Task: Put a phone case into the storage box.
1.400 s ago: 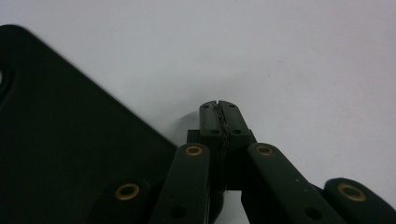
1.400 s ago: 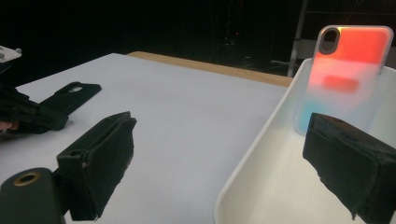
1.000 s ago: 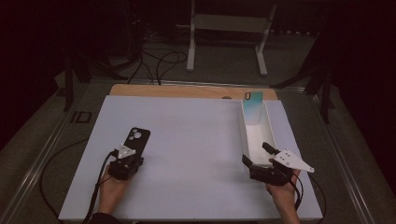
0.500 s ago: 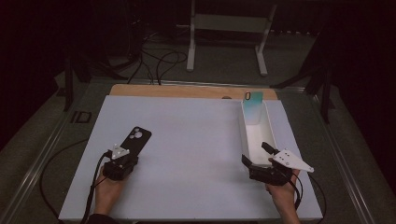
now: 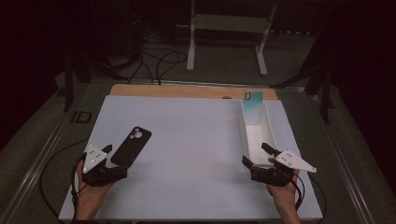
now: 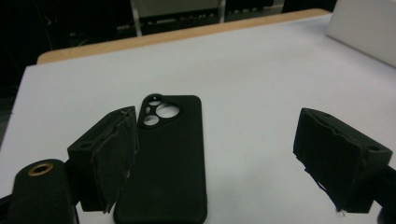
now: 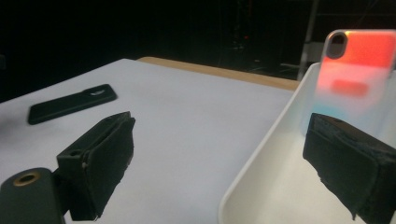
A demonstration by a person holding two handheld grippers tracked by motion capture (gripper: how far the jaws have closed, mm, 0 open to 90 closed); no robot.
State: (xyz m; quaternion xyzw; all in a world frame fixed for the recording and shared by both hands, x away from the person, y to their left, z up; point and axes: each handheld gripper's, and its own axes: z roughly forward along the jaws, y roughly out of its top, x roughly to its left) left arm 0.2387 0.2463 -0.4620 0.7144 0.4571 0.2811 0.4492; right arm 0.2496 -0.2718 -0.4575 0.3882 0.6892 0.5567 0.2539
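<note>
Black and matte, the phone case point(image 6: 166, 158) lay flat on the white table sheet point(image 5: 196, 149), back side up, with its near end reaching between the 2 spread jaws of the left gripper point(image 6: 224, 163). In the left gripper view the case sat close against the left-hand pad point(image 6: 109, 158), whether touching it or just beside it I could not tell, while the right-hand pad point(image 6: 338, 158) stood well apart from it across bare sheet. The left gripper was wide open and held nothing.

The case showed a rounded camera cut-out at its far end, with 1 large round hole and 2 smaller openings beside it; its corners were rounded and its surface plain. In the high view the case point(image 5: 131, 145) lay slanted, just beyond the left gripper point(image 5: 103, 161), well to the left of the white tray point(image 5: 271, 135).

The right gripper point(image 5: 256, 156) was at the near end of that tray, jaws wide apart and empty; in the right gripper view 1 pad point(image 7: 100, 163) hung over the sheet beside the tray and the other pad point(image 7: 352, 161) over the tray's inside. A translucent case point(image 7: 357, 65), reddish above and pale blue below, leaned upright at the tray's far end.
</note>
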